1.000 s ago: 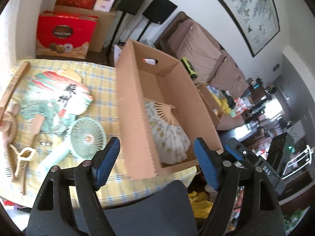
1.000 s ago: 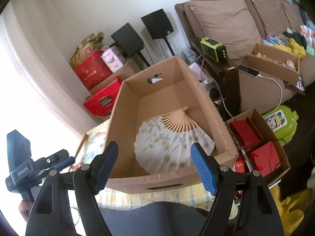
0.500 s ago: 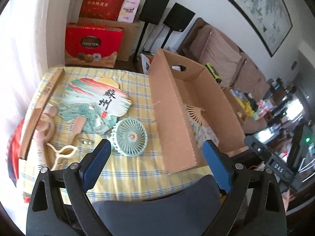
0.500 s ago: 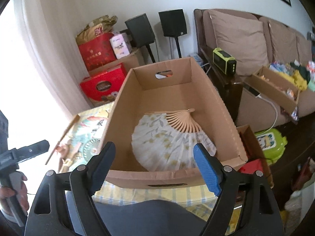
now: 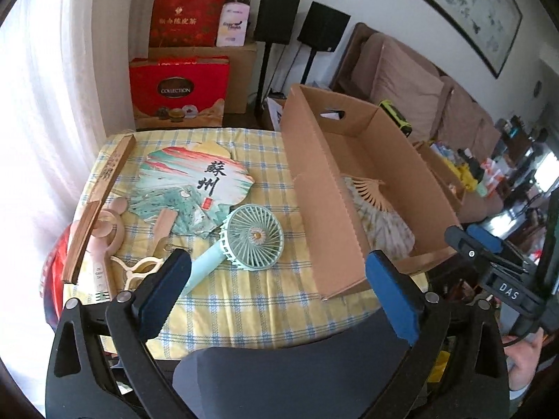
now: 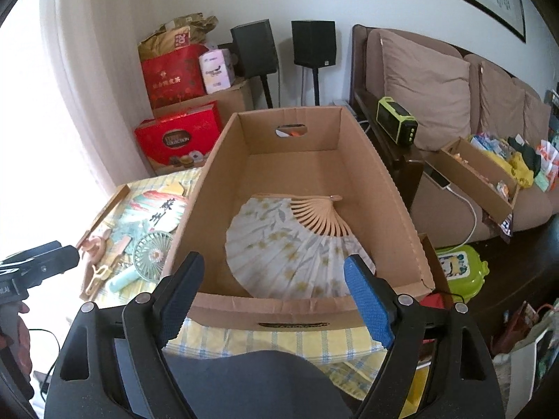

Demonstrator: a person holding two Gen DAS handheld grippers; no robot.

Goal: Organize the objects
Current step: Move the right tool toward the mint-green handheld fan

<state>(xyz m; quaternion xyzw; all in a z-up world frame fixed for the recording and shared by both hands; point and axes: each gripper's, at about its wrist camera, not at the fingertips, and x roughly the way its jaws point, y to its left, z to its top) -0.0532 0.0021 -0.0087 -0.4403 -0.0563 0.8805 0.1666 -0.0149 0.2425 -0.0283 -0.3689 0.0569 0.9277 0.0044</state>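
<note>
A cardboard box (image 5: 325, 188) stands on the yellow checked table (image 5: 244, 300); it also shows in the right wrist view (image 6: 216, 160). An open folding paper fan (image 6: 297, 244) lies inside it. Left of the box lie a mint handheld fan (image 5: 253, 235), a painted round fan (image 5: 195, 181), a closed wooden fan (image 5: 101, 195), a pink wooden piece (image 5: 110, 223) and a cream clip (image 5: 134, 269). My left gripper (image 5: 279, 293) is open and empty above the table's near edge. My right gripper (image 6: 276, 296) is open and empty just before the box's near wall.
Red gift boxes (image 5: 178, 90) and two black speakers (image 5: 300, 21) stand beyond the table. A brown sofa (image 6: 454, 104) with a tray of clutter (image 6: 478, 171) is to the right. A green container (image 6: 457, 269) sits on the floor by the box.
My left gripper has pulled back and swung left, from over the box to facing the loose items on the cloth. My right gripper has drawn back and turned to face the box squarely.
</note>
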